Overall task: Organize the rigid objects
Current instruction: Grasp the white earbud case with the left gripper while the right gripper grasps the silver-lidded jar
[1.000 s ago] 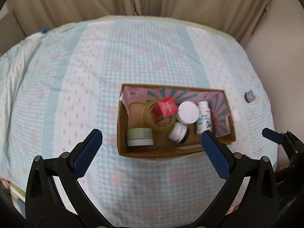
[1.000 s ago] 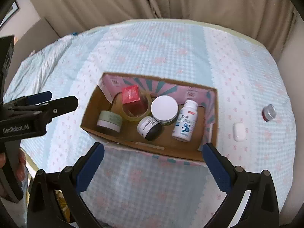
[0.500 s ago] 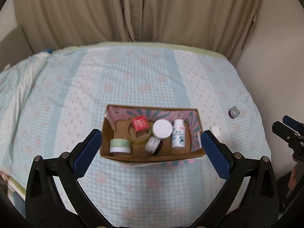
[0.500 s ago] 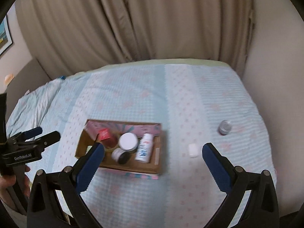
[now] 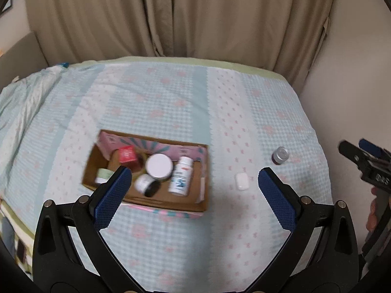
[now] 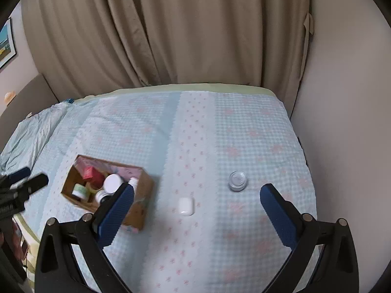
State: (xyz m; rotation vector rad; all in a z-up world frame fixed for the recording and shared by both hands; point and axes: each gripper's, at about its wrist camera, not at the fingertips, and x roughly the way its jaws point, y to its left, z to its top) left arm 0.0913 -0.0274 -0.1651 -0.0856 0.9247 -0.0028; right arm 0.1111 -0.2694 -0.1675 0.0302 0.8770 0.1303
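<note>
A cardboard box [image 5: 205, 178] lies on the bed and holds a red box [image 5: 127, 153], a white-lidded jar [image 5: 158, 166], a white bottle [image 5: 182, 175], a small dark jar [image 5: 145, 185] and a green tin [image 5: 103, 174]. The box also shows in the right wrist view [image 6: 144, 190]. A small white case [image 5: 242, 182] [image 6: 186, 206] and a small silver-lidded jar [image 5: 280, 155] [image 6: 237, 182] lie on the cover to the box's right. My left gripper [image 5: 195, 185] is open and empty, well above the bed. My right gripper [image 6: 196, 200] is open and empty, above the white case.
The bed wears a pale blue and pink checked cover [image 5: 171, 102]. Beige curtains [image 5: 183, 17] hang behind it and a wall [image 6: 342, 97] runs along its right side. The bed's near edge lies just under the grippers.
Both grippers have pulled up and back from the box, and the views have swung right. The white case and the small jar now sit nearer the middle of both views.
</note>
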